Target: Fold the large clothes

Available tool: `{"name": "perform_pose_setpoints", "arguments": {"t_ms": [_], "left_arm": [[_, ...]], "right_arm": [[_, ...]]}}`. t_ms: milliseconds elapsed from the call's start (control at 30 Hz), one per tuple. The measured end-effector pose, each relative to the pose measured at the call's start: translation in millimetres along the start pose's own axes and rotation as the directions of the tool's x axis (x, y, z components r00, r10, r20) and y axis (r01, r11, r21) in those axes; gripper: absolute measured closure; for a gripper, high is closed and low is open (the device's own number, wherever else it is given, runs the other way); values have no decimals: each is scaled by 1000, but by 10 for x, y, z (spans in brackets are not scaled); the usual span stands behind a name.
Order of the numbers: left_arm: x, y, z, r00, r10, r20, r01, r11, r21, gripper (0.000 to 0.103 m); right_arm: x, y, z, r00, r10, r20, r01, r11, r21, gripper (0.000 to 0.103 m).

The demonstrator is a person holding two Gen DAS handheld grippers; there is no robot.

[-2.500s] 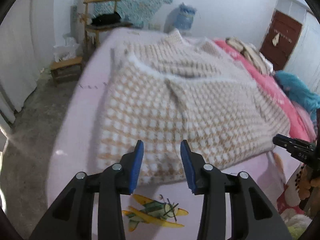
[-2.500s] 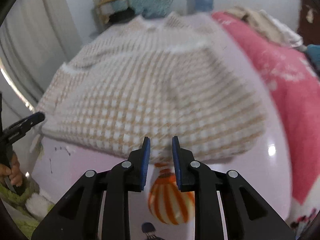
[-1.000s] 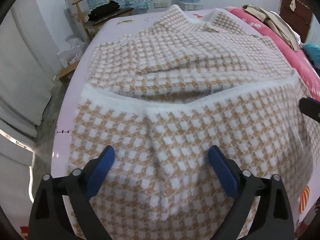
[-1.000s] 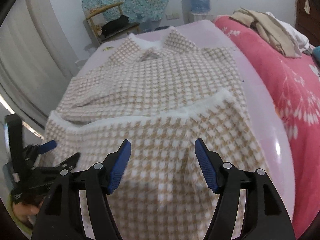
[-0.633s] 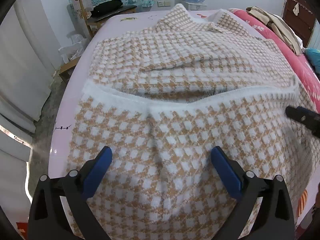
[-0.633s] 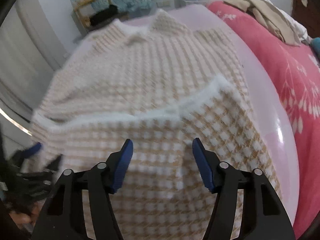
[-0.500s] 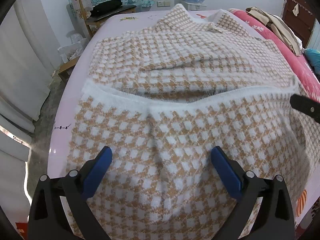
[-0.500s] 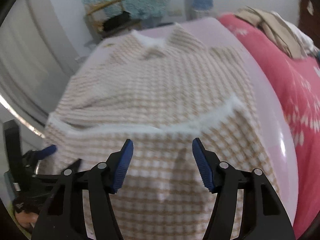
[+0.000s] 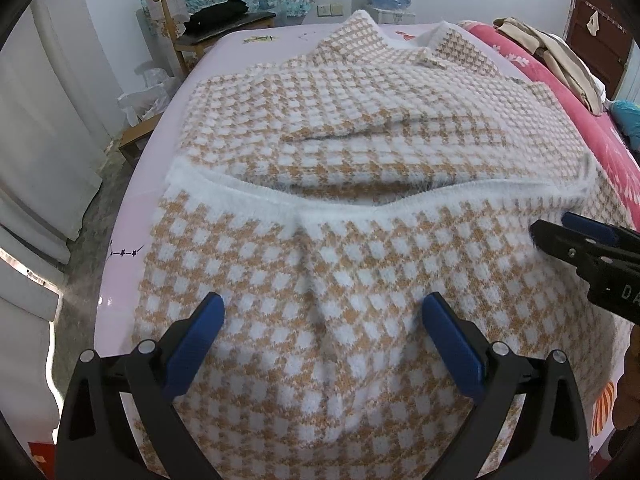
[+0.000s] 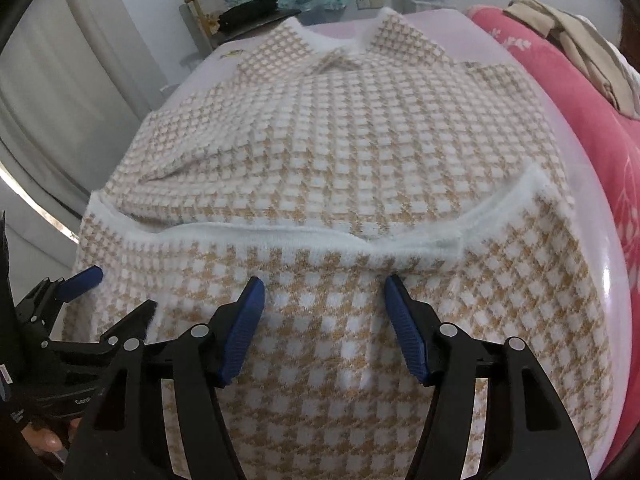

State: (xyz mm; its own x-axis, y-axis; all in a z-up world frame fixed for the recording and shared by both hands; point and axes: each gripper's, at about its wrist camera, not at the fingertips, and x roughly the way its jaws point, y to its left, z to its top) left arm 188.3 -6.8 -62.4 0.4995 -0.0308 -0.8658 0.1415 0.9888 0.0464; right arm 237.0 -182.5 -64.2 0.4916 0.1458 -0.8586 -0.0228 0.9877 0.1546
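We see the left gripper (image 9: 320, 322) as two black plastic arms, each with triangular cut-outs in its frame and ending in a long blue ribbed pad. Round silver screw heads (image 9: 146, 346) sit at the joints, two on each arm. The right gripper (image 10: 324, 308) has the same build: black skeletal arms, blue pads with fine ridges, silver screws (image 10: 197, 331) at the pivots. Seen from the side in the left wrist view, its black body carries white lettering, only partly readable. In the right wrist view the left gripper's body also shows small white print, too small to read.
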Motion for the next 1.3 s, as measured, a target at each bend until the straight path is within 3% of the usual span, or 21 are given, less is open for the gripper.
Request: {"name": "perform_pose_setpoints", "arguments": {"t_ms": [433, 1300], "left_arm": [[-15, 6, -5, 1000, -10, -5, 10, 1000, -9, 5], [29, 50, 45, 999, -30, -43, 30, 1000, -4, 4]], "right_arm": [[38, -3, 4, 1000, -4, 9, 4, 1000, 4, 40], [107, -43, 119, 999, 12, -51, -11, 1000, 10, 39]]}}
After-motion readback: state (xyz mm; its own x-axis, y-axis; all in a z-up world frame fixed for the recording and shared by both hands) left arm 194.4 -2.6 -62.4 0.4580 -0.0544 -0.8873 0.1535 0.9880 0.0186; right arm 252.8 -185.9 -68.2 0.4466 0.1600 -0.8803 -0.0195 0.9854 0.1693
